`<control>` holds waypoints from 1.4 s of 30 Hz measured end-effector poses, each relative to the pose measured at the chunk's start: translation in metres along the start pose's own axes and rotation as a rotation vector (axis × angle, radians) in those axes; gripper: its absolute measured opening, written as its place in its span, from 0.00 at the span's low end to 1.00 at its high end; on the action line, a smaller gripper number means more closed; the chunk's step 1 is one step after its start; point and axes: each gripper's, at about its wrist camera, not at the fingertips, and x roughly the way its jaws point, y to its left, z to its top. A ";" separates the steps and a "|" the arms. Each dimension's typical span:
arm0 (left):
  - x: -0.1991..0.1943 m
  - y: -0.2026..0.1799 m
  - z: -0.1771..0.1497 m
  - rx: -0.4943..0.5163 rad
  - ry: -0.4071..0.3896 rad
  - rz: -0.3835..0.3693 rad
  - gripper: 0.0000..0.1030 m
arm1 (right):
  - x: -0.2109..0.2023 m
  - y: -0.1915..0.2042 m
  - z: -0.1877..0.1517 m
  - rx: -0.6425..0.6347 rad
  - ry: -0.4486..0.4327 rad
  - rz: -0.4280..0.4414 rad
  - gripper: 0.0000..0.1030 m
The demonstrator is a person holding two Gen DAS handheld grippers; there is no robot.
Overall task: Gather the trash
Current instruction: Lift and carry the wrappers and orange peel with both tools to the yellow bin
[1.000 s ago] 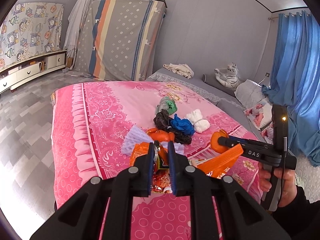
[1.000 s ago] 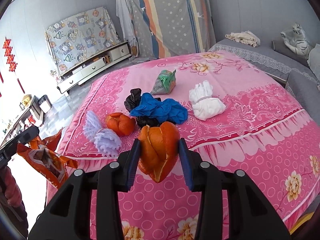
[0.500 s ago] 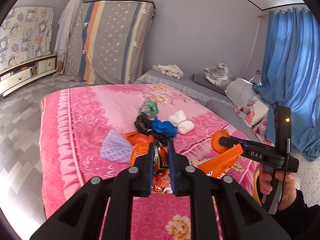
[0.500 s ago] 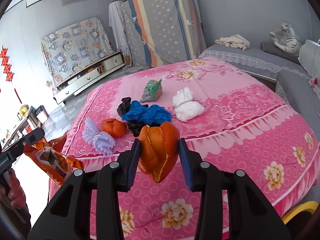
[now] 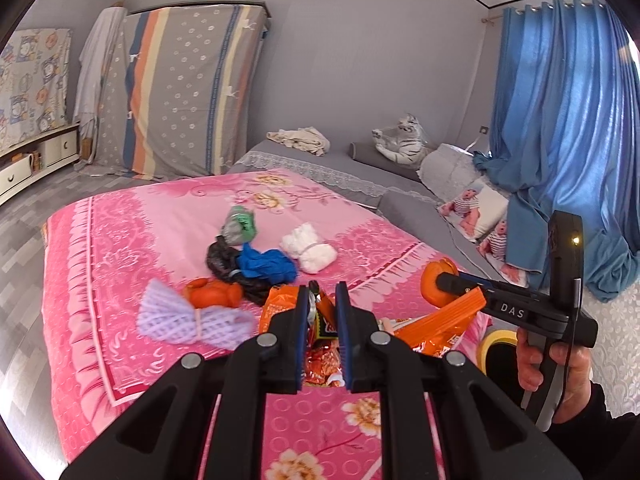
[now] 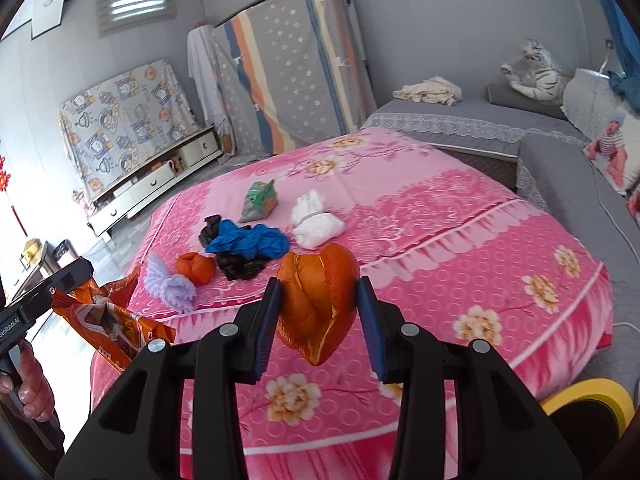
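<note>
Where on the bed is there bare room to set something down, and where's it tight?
Free: the pink bedspread from the white wad across to the grey sofa, and the far strip behind the green wrapper. Crowded: the cluster of blue bag, black bag, orange peel on the bed and purple foam net.

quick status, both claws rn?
Left claw: closed on the orange snack bag.
Right claw: closed on an orange peel.

Bedspread [image 6: 460, 240] right half bare — trash pile [image 6: 244, 242] crowds left.
</note>
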 end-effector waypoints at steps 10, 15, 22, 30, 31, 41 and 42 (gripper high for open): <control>0.019 -0.046 0.006 0.072 0.014 -0.079 0.12 | -0.030 -0.041 -0.009 0.074 -0.042 -0.065 0.35; 0.030 -0.072 0.007 0.112 0.025 -0.127 0.12 | -0.047 -0.061 -0.017 0.116 -0.060 -0.104 0.35; 0.045 -0.111 0.003 0.169 0.053 -0.208 0.12 | -0.079 -0.097 -0.033 0.180 -0.089 -0.176 0.35; 0.063 -0.156 -0.004 0.225 0.088 -0.295 0.12 | -0.113 -0.133 -0.051 0.256 -0.115 -0.259 0.35; 0.067 -0.162 -0.006 0.233 0.096 -0.309 0.12 | -0.118 -0.138 -0.055 0.267 -0.119 -0.272 0.35; 0.090 -0.217 -0.027 0.312 0.170 -0.404 0.12 | -0.145 -0.173 -0.085 0.356 -0.119 -0.348 0.35; 0.093 -0.222 -0.029 0.318 0.178 -0.413 0.12 | -0.147 -0.175 -0.088 0.363 -0.118 -0.353 0.35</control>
